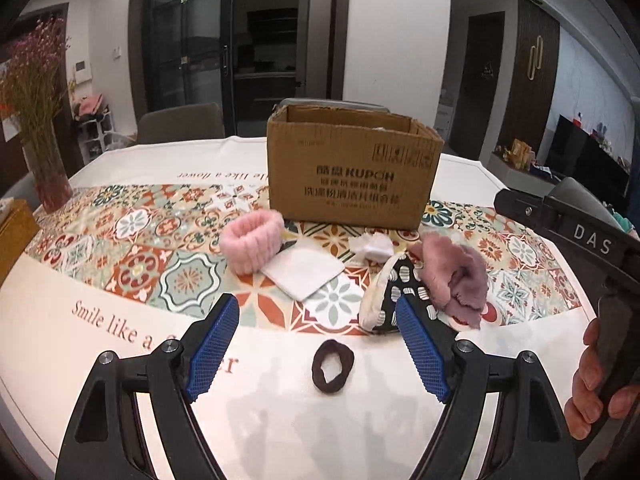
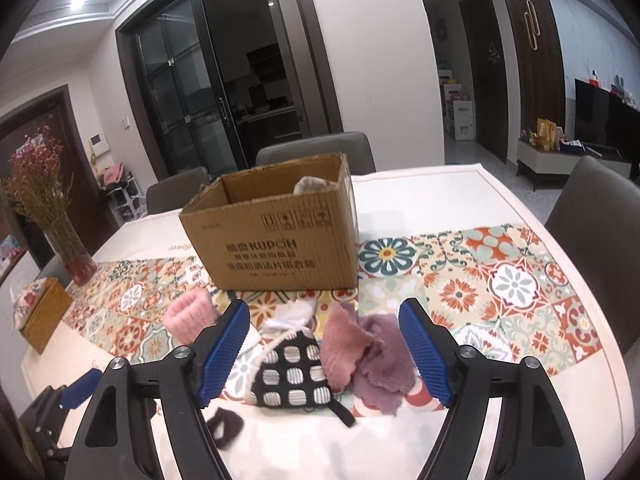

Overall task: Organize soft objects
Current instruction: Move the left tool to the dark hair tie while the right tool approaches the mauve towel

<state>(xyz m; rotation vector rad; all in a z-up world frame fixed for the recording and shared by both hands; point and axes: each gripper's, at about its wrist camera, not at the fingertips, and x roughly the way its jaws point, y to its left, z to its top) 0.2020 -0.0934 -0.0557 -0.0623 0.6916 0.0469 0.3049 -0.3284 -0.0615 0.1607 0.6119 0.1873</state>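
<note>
An open cardboard box stands on the table, also in the right wrist view, with something pale inside. In front of it lie a pink fluffy band, a white folded cloth, a small white piece, a black-and-white checked pouch and a mauve fluffy cloth. A dark brown hair tie lies between my left gripper's open fingers. My right gripper is open above the pouch and the mauve cloth.
A vase of dried flowers and a woven tissue box stand at the table's left. Chairs stand behind and to the right. The patterned tablecloth covers the table.
</note>
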